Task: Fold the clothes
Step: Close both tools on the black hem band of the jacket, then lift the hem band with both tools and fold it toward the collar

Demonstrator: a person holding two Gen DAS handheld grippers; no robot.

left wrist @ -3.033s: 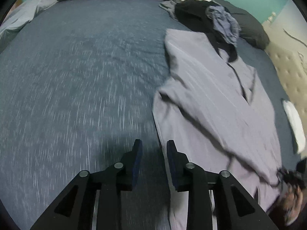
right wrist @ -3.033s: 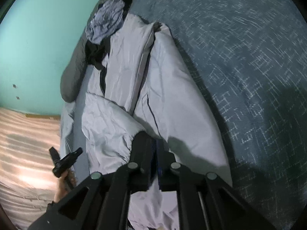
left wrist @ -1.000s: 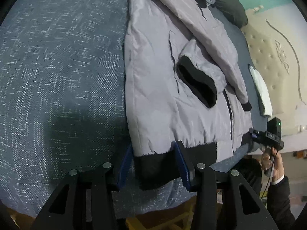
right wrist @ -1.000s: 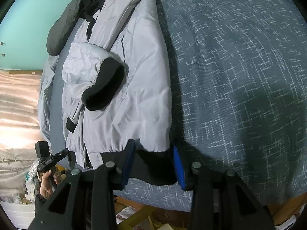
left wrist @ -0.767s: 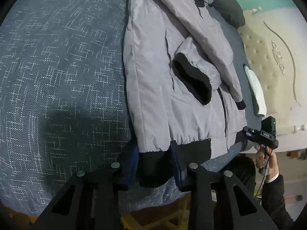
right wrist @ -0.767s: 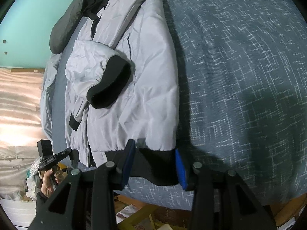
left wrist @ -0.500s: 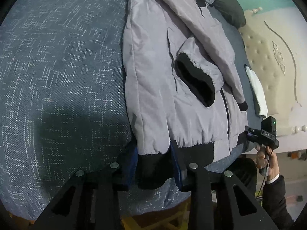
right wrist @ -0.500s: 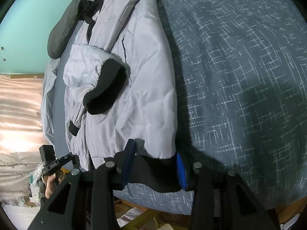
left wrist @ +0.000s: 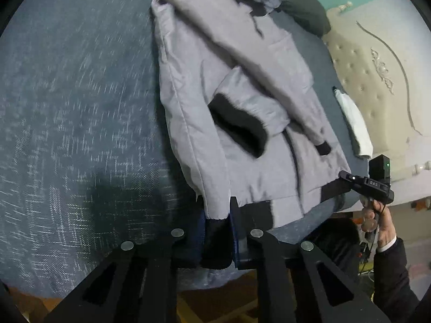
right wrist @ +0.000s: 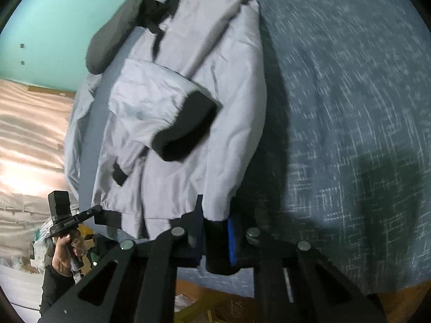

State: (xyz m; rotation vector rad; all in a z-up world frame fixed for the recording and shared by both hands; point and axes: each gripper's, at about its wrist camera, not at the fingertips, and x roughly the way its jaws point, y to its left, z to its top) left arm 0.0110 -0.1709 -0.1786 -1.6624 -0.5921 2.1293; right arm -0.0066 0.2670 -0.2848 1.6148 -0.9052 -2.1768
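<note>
In the left wrist view, the black hem of the grey jacket (left wrist: 242,102), spread on the blue bed (left wrist: 67,107), is pinched by the left gripper (left wrist: 216,212). In the right wrist view, the near hem corner is clamped by the right gripper (right wrist: 214,215).

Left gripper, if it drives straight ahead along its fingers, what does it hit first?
Nothing new: the left gripper is already shut on the black hem band of the grey jacket. Pushing on would likely bunch the jacket body up the blue bedspread; the folded-over black cuff lies beyond, though depth is unclear.
</note>
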